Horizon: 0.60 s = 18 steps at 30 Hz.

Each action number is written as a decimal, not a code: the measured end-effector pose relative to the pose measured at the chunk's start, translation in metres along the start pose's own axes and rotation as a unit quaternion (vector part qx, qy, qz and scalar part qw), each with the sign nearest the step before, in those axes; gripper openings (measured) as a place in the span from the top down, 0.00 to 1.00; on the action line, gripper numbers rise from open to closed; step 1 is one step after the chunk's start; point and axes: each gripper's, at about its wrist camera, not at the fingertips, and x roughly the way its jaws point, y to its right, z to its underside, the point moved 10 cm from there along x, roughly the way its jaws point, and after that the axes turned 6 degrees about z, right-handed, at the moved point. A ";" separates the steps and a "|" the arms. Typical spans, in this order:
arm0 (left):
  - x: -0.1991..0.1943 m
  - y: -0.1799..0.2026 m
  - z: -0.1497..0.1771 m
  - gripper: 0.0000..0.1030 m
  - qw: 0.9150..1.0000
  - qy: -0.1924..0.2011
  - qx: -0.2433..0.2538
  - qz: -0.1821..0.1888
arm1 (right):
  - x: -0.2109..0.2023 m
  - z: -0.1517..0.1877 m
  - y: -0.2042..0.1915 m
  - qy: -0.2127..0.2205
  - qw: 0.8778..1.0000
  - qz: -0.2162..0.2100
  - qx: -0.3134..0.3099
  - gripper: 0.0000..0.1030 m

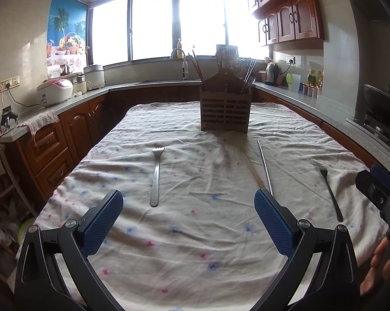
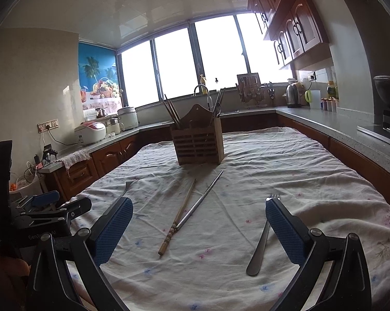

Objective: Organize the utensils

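- Utensils: two steel forks (image 1: 156,175) (image 2: 259,243), one wooden chopstick (image 2: 179,215), one metal chopstick (image 2: 201,202), flat on the floral tablecloth (image 1: 195,233).
- Slatted wooden holder (image 1: 224,111): upright behind them.
- Left gripper (image 1: 188,223), right gripper (image 2: 198,229): jaws wide, empty.

Right gripper (image 2: 198,213) open over tablecloth (image 2: 298,171); chopsticks (image 2: 180,216) betw. fingers, fork (image 2: 259,248) at right finger.

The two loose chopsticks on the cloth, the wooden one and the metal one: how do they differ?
The tan wooden chopstick has a thick, ringed end; the silver metal chopstick is slimmer and shiny. The wooden one's near end lies closer to the camera. Both lie flat, converging at their near ends.
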 end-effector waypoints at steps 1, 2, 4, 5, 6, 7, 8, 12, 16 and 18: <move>-0.001 0.000 0.000 0.00 1.000 0.000 0.000 -0.001 | 0.000 0.002 0.001 -0.002 1.000 -0.001 0.001 0.00; -0.001 -0.001 0.000 0.00 1.000 0.000 0.000 -0.002 | -0.001 0.002 0.001 -0.002 1.000 -0.002 0.003 0.00; -0.001 -0.001 0.000 0.00 1.000 -0.002 -0.001 -0.004 | -0.001 0.003 0.002 -0.003 1.000 -0.001 0.003 0.00; -0.001 -0.001 0.000 0.00 1.000 -0.003 -0.001 -0.004 | -0.001 0.003 0.002 -0.005 1.000 -0.001 0.003 0.00; -0.002 -0.002 0.000 0.00 1.000 -0.002 -0.002 -0.005 | -0.001 0.003 0.002 -0.006 1.000 -0.001 0.003 0.00; -0.002 -0.002 0.000 0.00 1.000 -0.001 -0.002 -0.004 | -0.001 0.003 0.002 -0.005 1.000 -0.002 0.004 0.00; -0.002 0.000 -0.001 0.00 1.000 -0.002 -0.001 -0.001 | -0.002 0.002 0.002 -0.004 1.000 -0.002 0.005 0.00; -0.005 0.001 -0.001 0.00 1.000 0.001 0.004 -0.002 | -0.004 0.000 0.001 0.002 1.000 -0.002 0.001 0.00; -0.006 0.002 -0.002 0.00 1.000 0.003 0.005 -0.003 | -0.004 0.000 0.000 0.000 1.000 -0.004 0.001 0.00; -0.006 0.001 -0.002 0.00 1.000 0.004 0.003 -0.003 | -0.003 0.000 0.000 0.000 1.000 -0.004 0.001 0.00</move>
